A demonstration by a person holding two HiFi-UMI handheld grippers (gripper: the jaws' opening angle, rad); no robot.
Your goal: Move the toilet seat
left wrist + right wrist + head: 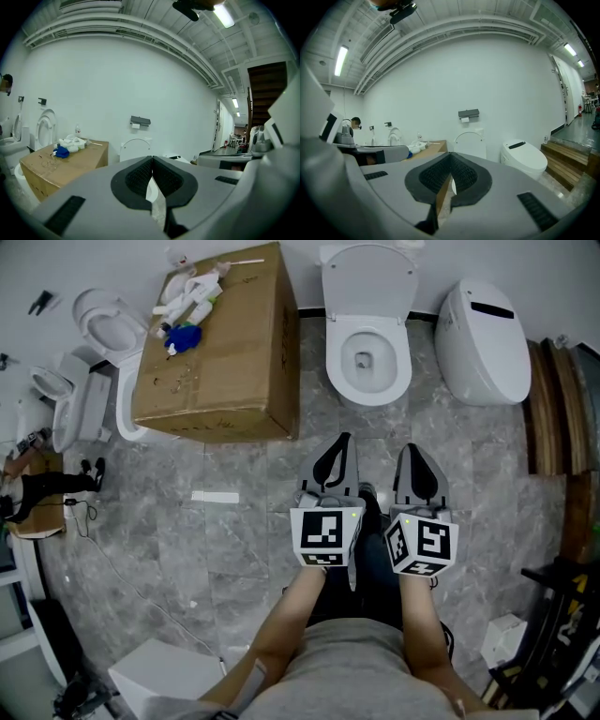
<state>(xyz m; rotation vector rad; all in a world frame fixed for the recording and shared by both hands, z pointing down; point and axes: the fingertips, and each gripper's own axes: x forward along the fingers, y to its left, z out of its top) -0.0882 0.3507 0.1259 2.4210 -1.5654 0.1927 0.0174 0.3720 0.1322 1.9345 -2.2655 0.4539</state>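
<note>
A white toilet [367, 357] stands against the far wall with its seat [367, 373] down on the bowl and its lid [367, 282] raised. In both gripper views the raised lid [136, 150] [469, 143] shows just beyond the jaws. My left gripper [343, 442] and right gripper [414, 450] are held side by side over the grey floor, a short way in front of the bowl. Both are shut with nothing between their pads [140, 176] [464, 173].
A large cardboard box [220, 352] with white parts and a blue item on top stands left of the toilet. A closed smart toilet [483, 338] stands to its right, wooden steps [553, 409] beyond it. More toilets [103, 329] line the left wall.
</note>
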